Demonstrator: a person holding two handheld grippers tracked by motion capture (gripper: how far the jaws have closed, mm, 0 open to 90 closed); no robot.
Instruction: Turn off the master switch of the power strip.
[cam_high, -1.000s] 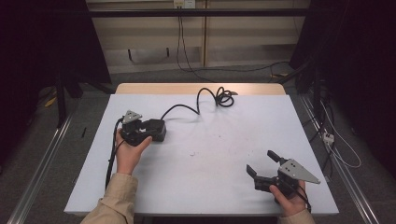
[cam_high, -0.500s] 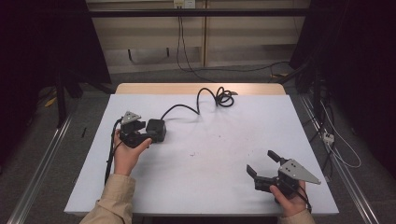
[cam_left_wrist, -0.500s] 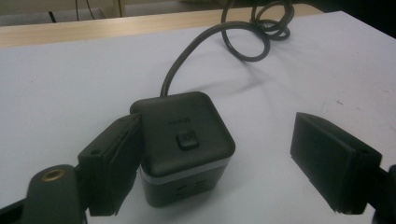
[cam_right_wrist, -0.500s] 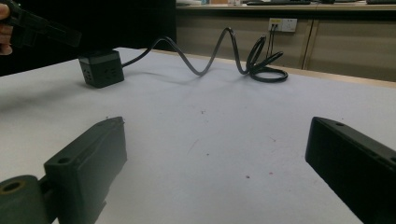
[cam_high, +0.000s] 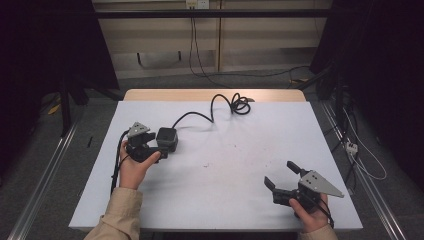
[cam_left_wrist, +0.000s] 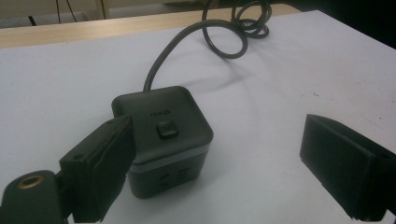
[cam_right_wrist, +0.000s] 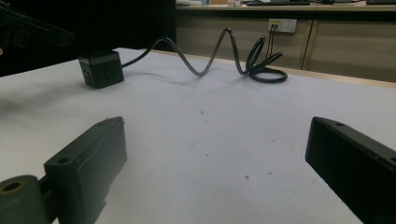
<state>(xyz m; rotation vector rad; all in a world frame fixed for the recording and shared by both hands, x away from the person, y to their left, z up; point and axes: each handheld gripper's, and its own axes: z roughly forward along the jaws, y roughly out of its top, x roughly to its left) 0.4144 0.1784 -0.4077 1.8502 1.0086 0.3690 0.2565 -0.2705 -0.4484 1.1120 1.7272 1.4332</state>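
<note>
A dark grey cube power socket (cam_high: 167, 139) with a button on top sits on the white table at the left. Its black cable (cam_high: 239, 105) runs to a coil at the far edge. My left gripper (cam_high: 155, 146) is open just left of the cube. In the left gripper view the cube (cam_left_wrist: 163, 135) lies against the inner side of the left jaw, and the right jaw stands well apart from it; left gripper (cam_left_wrist: 217, 154). My right gripper (cam_high: 279, 173) is open near the front right edge and holds nothing. From the right gripper view (cam_right_wrist: 215, 144) the cube (cam_right_wrist: 101, 69) is far off.
The white table top (cam_high: 235, 165) has a wooden strip (cam_high: 210, 95) along its far edge. In the right gripper view the looped cable (cam_right_wrist: 261, 63) arcs above the surface. Dark curtains, metal rails and floor cables surround the table.
My left gripper has drawn back slightly to the left of the cube, which stays in place. The right gripper has not moved.
</note>
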